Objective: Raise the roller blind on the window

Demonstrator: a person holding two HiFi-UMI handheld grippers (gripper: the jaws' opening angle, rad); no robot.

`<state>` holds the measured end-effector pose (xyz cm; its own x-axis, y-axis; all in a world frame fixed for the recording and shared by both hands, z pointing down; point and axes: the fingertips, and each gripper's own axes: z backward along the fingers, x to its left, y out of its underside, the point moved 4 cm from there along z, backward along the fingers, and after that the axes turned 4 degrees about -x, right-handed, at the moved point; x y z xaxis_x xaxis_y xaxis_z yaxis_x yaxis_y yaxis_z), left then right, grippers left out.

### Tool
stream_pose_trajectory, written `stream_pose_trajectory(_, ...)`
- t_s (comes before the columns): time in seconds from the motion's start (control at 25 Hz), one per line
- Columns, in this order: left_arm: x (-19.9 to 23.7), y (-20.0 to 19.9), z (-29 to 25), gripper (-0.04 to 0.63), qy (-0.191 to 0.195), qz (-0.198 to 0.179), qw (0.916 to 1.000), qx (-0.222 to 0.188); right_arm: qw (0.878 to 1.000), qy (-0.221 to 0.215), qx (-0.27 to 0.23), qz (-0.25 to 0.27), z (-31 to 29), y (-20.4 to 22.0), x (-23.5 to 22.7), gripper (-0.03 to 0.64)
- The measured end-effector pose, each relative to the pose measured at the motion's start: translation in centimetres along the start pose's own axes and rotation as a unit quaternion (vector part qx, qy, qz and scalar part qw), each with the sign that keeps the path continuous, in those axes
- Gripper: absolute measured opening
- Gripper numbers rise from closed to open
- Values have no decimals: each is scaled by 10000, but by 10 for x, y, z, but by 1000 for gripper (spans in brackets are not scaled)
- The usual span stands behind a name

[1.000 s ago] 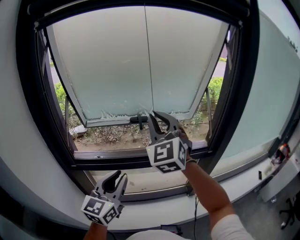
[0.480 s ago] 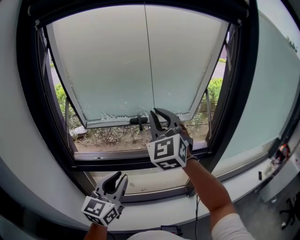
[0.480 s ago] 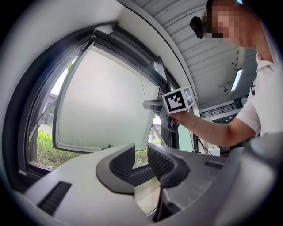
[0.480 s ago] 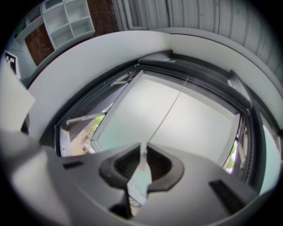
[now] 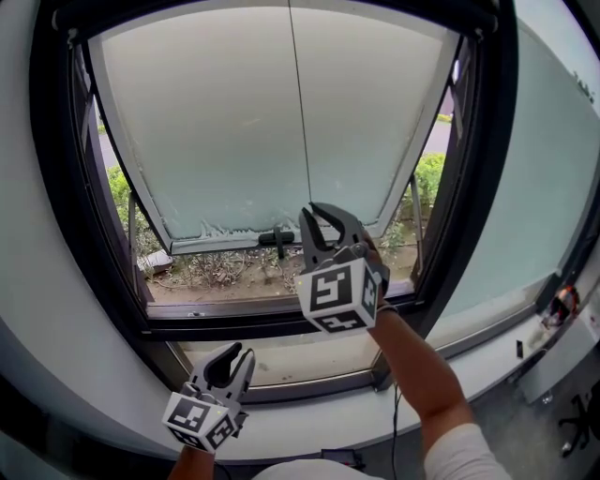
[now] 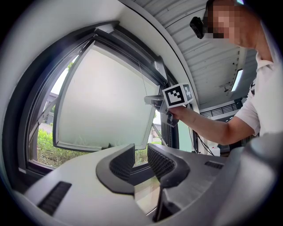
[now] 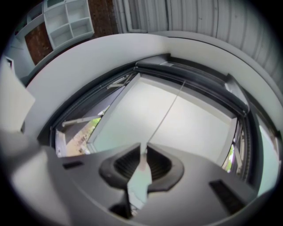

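Note:
A thin pull cord (image 5: 298, 122) hangs down the middle of the window in front of the frosted, outward-tilted pane (image 5: 206, 131). The blind's dark cassette (image 5: 281, 13) runs along the top of the frame. My right gripper (image 5: 312, 214) is raised at the cord's lower end and shut on it. In the right gripper view the cord (image 7: 166, 117) runs down into the closed jaws (image 7: 142, 149), with a pale end piece between the pads. My left gripper (image 5: 236, 352) hangs low over the sill, open and empty; its own view (image 6: 140, 152) shows nothing between the pads.
A black window handle (image 5: 278, 242) sits at the pane's lower edge. The white sill (image 5: 309, 361) lies below, and a dark cable (image 5: 392, 412) hangs off it at the right. Shrubs (image 5: 127, 202) grow outside. The person's arm (image 6: 208, 128) reaches across the left gripper view.
My right gripper has risen slightly while holding the cord. The left gripper has not moved.

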<state>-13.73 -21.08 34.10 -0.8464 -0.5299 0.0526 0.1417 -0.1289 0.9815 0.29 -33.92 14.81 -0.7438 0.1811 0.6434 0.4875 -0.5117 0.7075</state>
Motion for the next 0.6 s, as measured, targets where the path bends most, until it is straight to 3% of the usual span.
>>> stream_pose_trajectory(0.6,1,-2,-2,103,17,6,10000,11,9994,183,-270,130,7,-8,-4,52)
